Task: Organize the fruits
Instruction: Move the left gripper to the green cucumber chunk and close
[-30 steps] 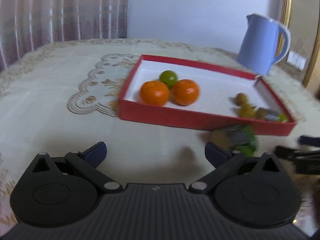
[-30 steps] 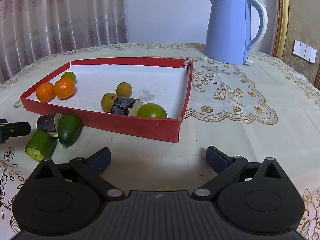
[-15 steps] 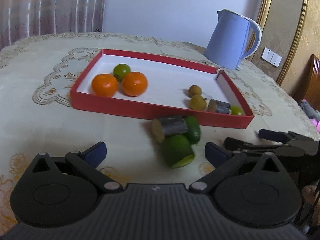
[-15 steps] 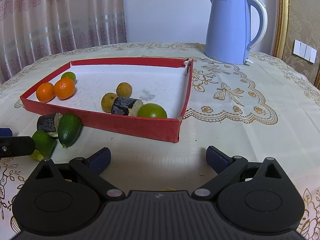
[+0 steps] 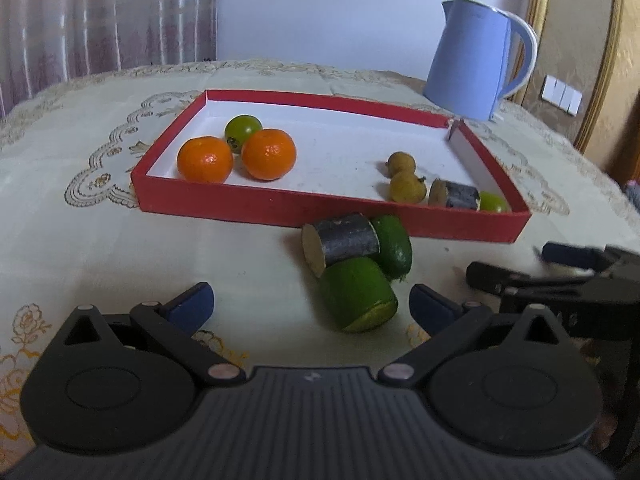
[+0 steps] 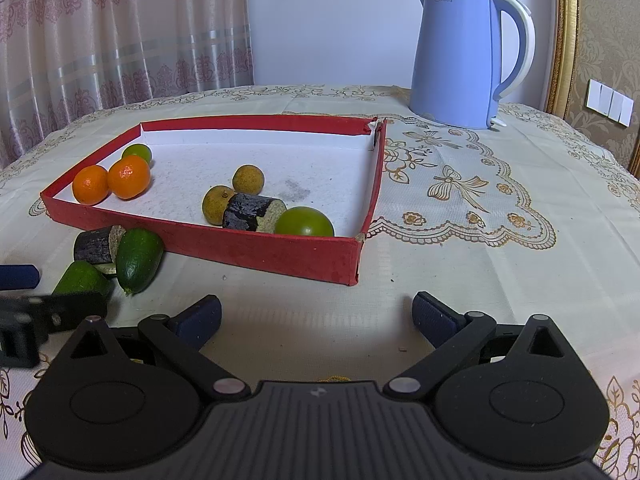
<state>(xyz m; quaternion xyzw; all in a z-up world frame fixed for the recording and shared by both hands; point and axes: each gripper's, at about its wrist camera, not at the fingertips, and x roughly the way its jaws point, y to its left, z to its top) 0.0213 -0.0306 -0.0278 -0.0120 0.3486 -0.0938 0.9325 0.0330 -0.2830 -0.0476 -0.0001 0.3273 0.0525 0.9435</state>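
A blue kettle point(image 6: 466, 56) stood behind the red tray point(image 6: 256, 250) on the table point(image 6: 480, 248). Three loose pieces, a green cut chunk point(image 5: 358, 294), a dark segment point(image 5: 340, 242) and a green fruit point(image 5: 392, 244), lay touching just outside the tray's front wall. Left tongs point(image 5: 310, 302) and right tongs point(image 6: 316, 314) gaped wide, empty.

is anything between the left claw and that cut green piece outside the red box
Nothing visible stands in the way. The left claw is open, and the cut green piece lies on the tablecloth just ahead, toward its right fingertip. The dark cut piece and whole green fruit lie behind it, toward the red box.
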